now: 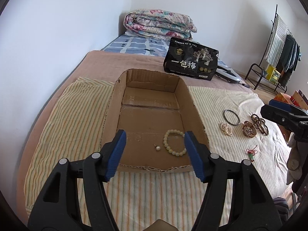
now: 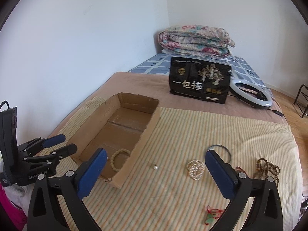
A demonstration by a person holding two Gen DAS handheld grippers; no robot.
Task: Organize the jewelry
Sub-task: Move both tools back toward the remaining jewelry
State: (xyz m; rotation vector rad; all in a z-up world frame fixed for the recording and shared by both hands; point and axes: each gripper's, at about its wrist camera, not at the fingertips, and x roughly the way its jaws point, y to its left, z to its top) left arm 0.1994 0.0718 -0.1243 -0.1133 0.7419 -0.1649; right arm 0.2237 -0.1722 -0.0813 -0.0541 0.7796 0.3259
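Observation:
An open cardboard box (image 1: 194,105) lies on a striped cloth and holds a pale bead bracelet (image 1: 174,142) and a small pearl earring (image 1: 157,147). My left gripper (image 1: 155,154) hovers open and empty over the box's near end. In the right wrist view the box (image 2: 148,127) and bracelet (image 2: 118,160) show at left, and a pearl (image 2: 155,167) lies on the cloth beside the box. My right gripper (image 2: 156,171) is open and empty above it. A pearl bracelet (image 2: 195,168), dark bangle (image 2: 227,150), brown bead strand (image 2: 267,168) and red-corded green pendant (image 2: 210,216) lie to the right.
A watch (image 1: 248,130) lies among the jewelry. A black snack bag (image 2: 200,80) stands behind the box, with a ring light (image 2: 252,94) beside it. A folded floral quilt (image 2: 194,40) sits at the bed's head. A clothes rack (image 1: 279,52) stands at the far right.

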